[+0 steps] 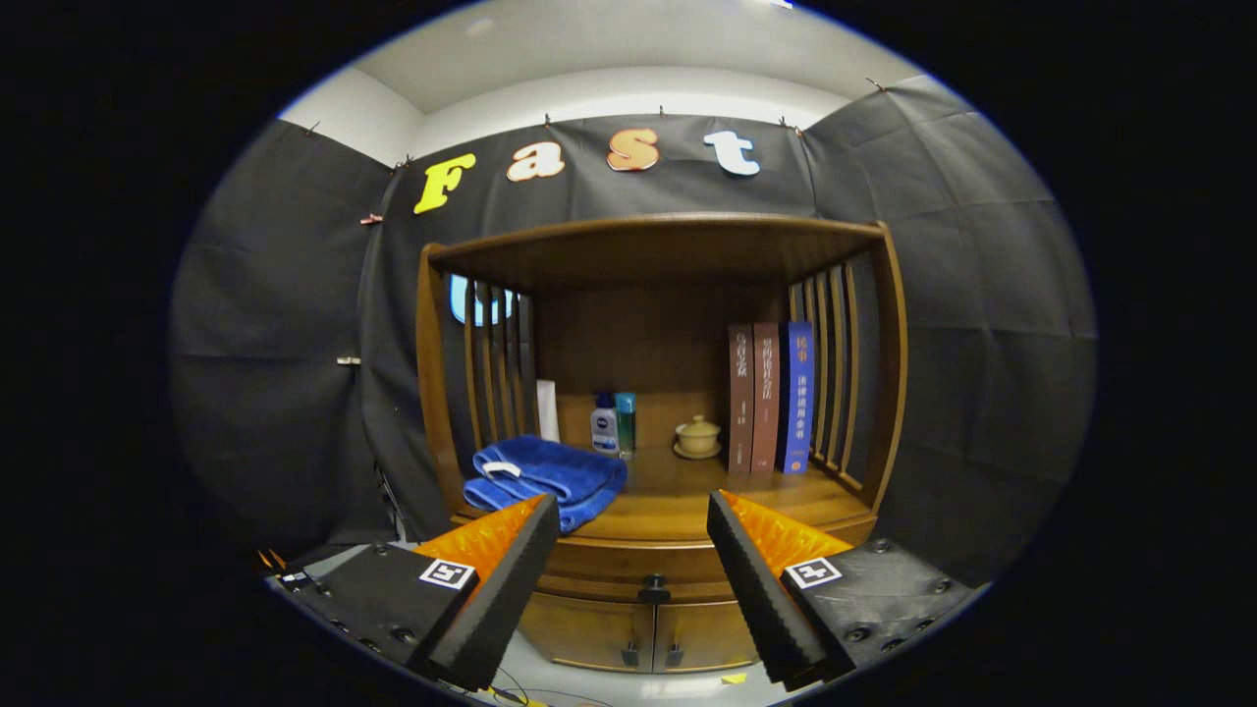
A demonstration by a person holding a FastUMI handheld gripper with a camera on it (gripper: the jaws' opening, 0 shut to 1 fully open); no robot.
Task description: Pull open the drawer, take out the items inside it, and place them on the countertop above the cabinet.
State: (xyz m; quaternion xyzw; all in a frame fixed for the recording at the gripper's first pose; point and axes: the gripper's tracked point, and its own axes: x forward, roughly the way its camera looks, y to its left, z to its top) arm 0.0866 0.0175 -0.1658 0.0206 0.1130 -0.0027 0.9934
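Observation:
A wooden cabinet (pixel 658 530) stands ahead of me against the booth wall. Its drawer (pixel 628 570) sits closed under the countertop (pixel 687 501), with a small dark knob (pixel 653 591) at its middle. The knob lies between my two fingers and some way beyond them. My gripper (pixel 633 511) is open and holds nothing. What is inside the drawer is hidden.
On the countertop lie a folded blue towel (pixel 545 476) at the left, two small bottles (pixel 614 424), a lidded ceramic cup on a saucer (pixel 697 437) and three upright books (pixel 771 398) at the right. Slatted sides and a top shelf enclose it. Two lower doors (pixel 643 638) sit under the drawer.

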